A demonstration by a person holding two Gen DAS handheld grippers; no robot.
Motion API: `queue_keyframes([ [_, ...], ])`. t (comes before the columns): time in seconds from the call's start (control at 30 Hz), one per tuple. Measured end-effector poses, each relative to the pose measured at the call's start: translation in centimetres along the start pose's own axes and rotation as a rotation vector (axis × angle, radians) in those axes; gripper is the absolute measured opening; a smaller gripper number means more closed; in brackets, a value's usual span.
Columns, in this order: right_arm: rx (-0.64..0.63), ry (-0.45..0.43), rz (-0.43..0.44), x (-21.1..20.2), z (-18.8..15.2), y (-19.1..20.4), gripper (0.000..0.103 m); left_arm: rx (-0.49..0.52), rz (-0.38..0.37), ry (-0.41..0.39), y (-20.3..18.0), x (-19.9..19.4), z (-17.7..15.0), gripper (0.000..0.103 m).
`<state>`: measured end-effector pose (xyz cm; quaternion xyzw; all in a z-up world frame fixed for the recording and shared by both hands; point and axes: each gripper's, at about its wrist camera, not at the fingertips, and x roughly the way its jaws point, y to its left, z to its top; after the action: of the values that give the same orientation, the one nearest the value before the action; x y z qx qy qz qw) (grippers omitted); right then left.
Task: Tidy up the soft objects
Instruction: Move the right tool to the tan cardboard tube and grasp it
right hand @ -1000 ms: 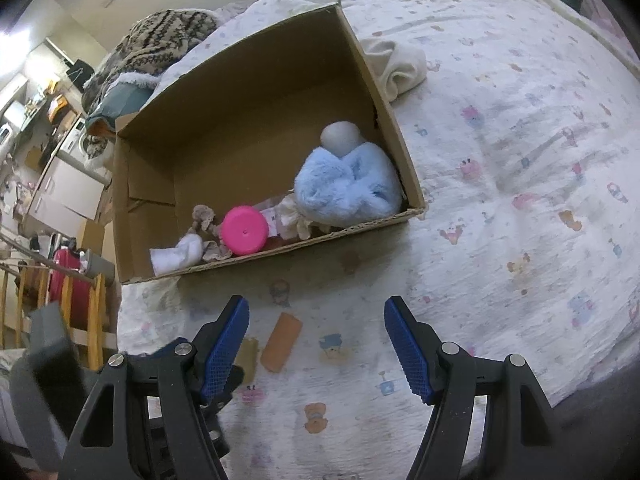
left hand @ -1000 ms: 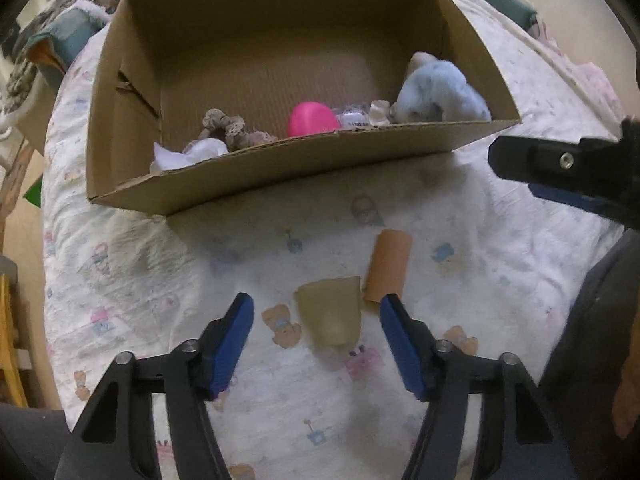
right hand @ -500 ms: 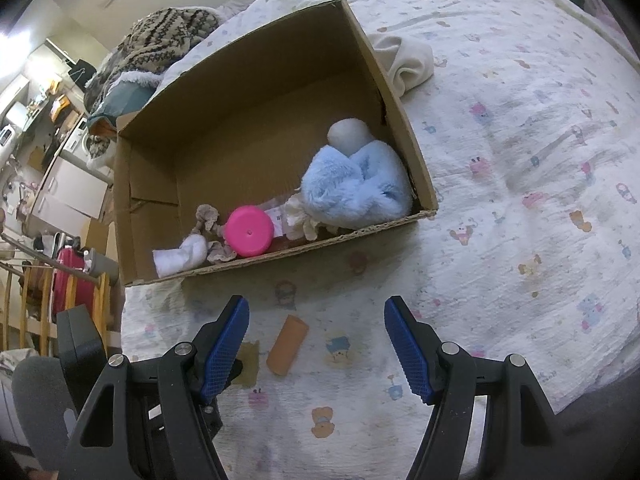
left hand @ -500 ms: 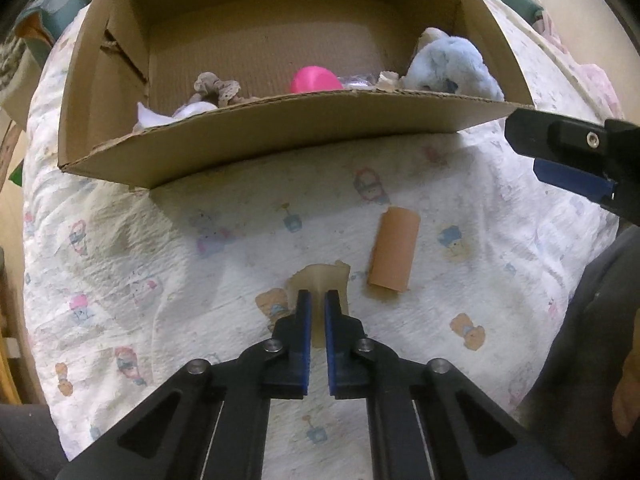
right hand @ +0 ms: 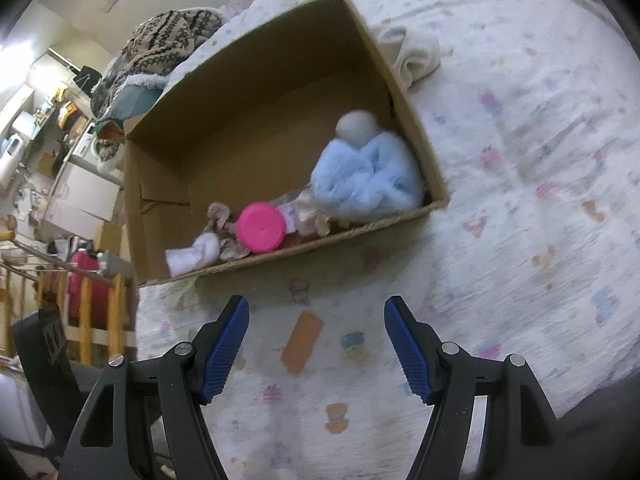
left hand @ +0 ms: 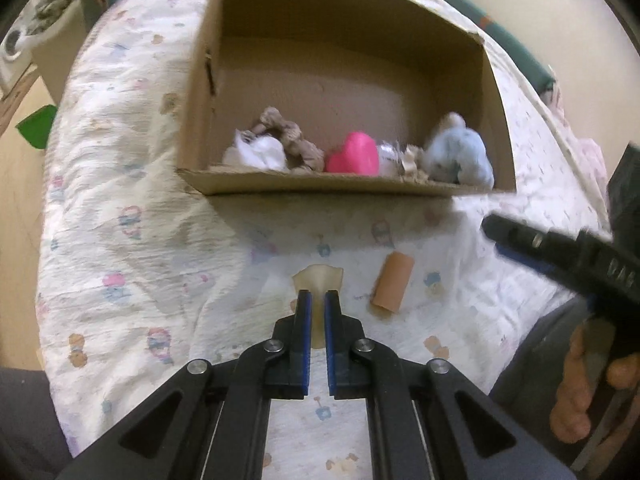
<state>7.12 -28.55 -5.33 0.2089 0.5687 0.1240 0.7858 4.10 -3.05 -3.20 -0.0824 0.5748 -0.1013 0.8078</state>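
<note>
My left claw [left hand: 316, 300] is pinching the beige soft piece [left hand: 318, 278] at lower centre of the left view, its blue pads pressed against both sides with only the piece's flared top showing above them. From here I judge the job is to carry it up and over the near wall of the cardboard box [left hand: 320, 189], which fills the upper middle of the frame. I would lift well clear of that wall before moving forward, since the piece looks floppy and could snag on the edge, and let go over the bare floor behind the pink heart-shaped toy [left hand: 354, 154] and the blue plush [left hand: 458, 156].

My right claw [right hand: 316, 332] hangs spread wide and empty above the orange cylinder [right hand: 302, 340], which lies on the bed quilt [right hand: 520, 160] at lower centre of the right view; that looks like the next pick.

A second ago my left claw was spread around the beige piece; half a second ago it had closed on it. The box now sits further up and more squarely ahead.
</note>
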Motion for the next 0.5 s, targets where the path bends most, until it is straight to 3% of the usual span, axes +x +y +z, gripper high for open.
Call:
queue_keyframes([
  [0.13,0.052,0.143,0.077,3.2,-0.6,-0.1,0.074,-0.004,0.05,-0.017,-0.5,-0.4,-0.5,0.006],
  [0.2,0.054,0.178,0.074,4.5,-0.7,0.2,0.053,-0.01,0.067,-0.007,-0.1,-0.3,-0.5,0.006],
  [0.33,0.06,0.234,0.051,6.7,-0.8,0.3,0.046,-0.026,0.079,-0.005,0.3,-0.1,-0.3,0.006],
  [0.4,0.067,0.269,0.051,7.9,-1.1,0.4,0.037,-0.04,0.081,-0.005,0.4,0.2,-0.2,0.006],
  [0.5,0.045,0.294,0.034,9.1,-1.5,1.1,0.035,-0.053,0.083,-0.001,0.5,0.4,0.0,0.006],
])
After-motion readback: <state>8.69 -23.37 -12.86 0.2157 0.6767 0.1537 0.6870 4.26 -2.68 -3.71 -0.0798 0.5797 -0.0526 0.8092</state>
